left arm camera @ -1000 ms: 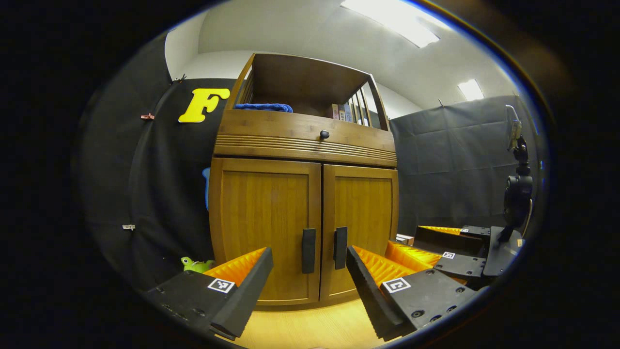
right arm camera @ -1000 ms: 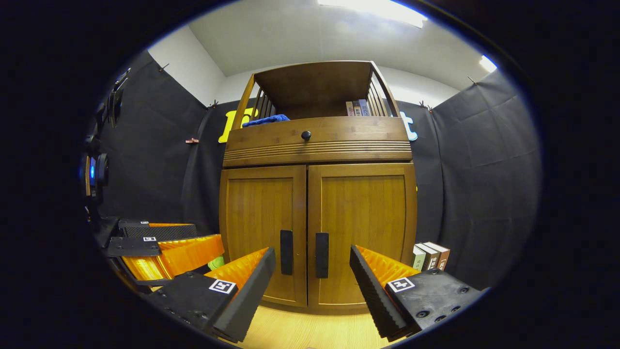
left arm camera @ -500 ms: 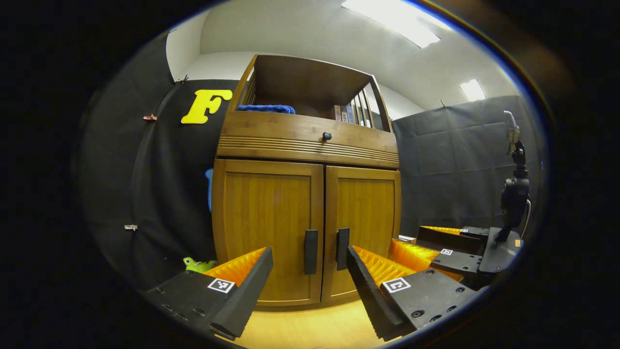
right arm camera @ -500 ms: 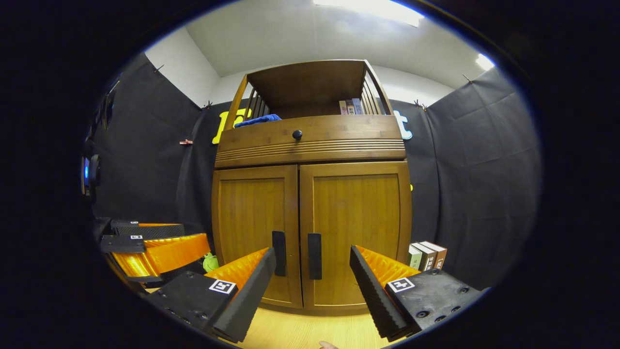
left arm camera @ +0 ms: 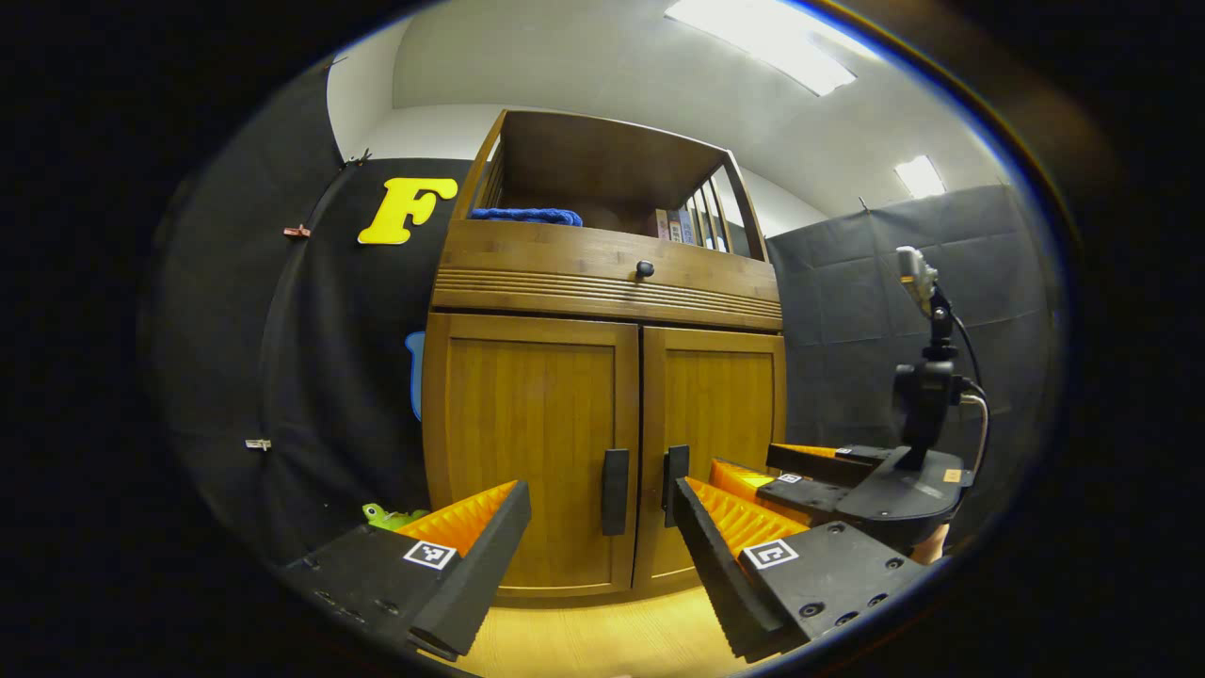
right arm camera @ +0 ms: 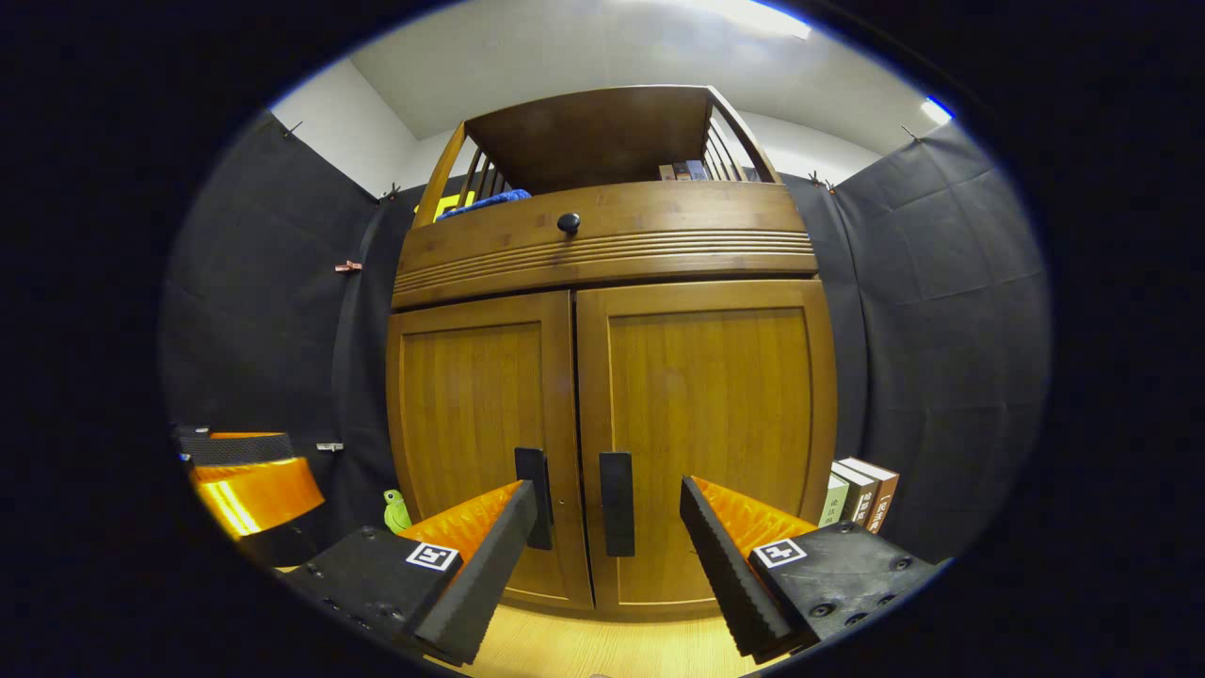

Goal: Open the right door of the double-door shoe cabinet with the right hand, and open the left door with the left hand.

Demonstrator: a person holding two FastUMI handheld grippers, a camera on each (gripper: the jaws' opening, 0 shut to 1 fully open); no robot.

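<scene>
Shoe cabinet (left arm camera: 602, 377) of brown wood stands on the pale wooden floor (left arm camera: 602, 640) against the booth's black cloth wall, both doors closed and flush. Left door (left arm camera: 532, 452) carries a dark upright handle (left arm camera: 615, 478) at its inner edge; right door (right arm camera: 706, 443) carries its own handle (right arm camera: 617, 504) just beside it. Left gripper (left arm camera: 602, 556) hovers in front of the left door with its jaws spread wide, holding nothing and touching nothing; the left handle sits in the gap between its fingers, farther off. Right gripper (right arm camera: 607, 556) is likewise wide open and empty, short of the cabinet, with the right door's handle framed between its fingers. Above the doors runs a drawer with a round knob (right arm camera: 568, 222), and a blue cloth (left arm camera: 525, 216) lies on the open shelf. Books (right arm camera: 861, 494) stand on the floor right of the cabinet.
</scene>
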